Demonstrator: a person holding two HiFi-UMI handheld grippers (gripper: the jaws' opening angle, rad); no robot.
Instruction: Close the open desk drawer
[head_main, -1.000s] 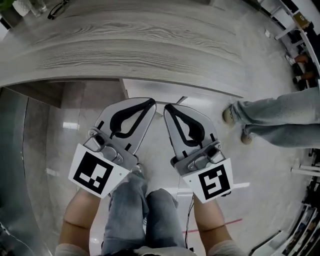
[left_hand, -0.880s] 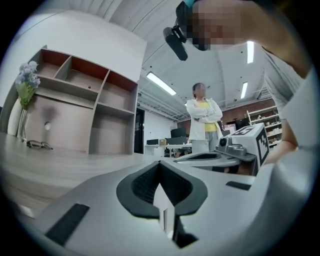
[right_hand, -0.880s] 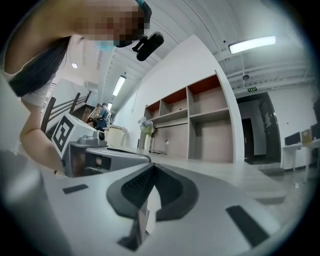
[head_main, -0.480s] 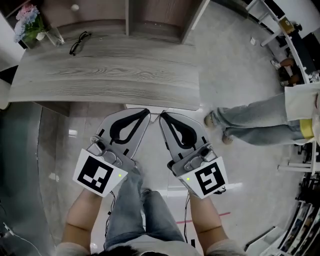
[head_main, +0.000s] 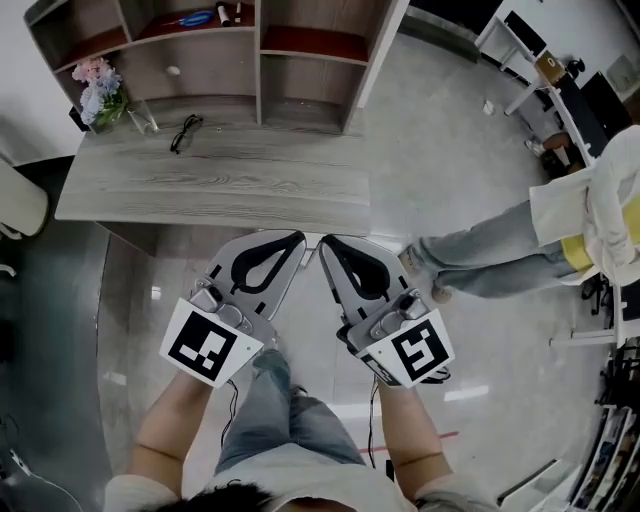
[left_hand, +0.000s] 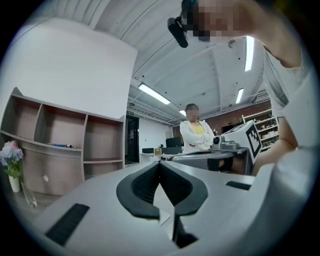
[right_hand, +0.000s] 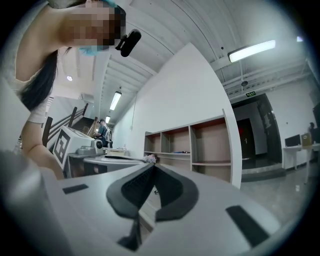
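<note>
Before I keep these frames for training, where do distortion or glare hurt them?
Head view: fisheye bows the desk, and the glossy floor reflects lights. Left gripper view: dark round vignette, bright ceiling lights. Right gripper view: same vignette, one ceiling lamp blown out.

Two tools, the left tool (head_main: 298, 238) and the right tool (head_main: 325, 242), each carrying one square-marked cube, are seen from above with one grey wood-grain tabletop (head_main: 220, 185). It carries one pair of glasses (head_main: 186, 132) and one bunch of flowers (head_main: 100, 85). One shelf unit (head_main: 258, 60) stands beyond it. One bystander (head_main: 520, 250) stands on the floor.
</note>
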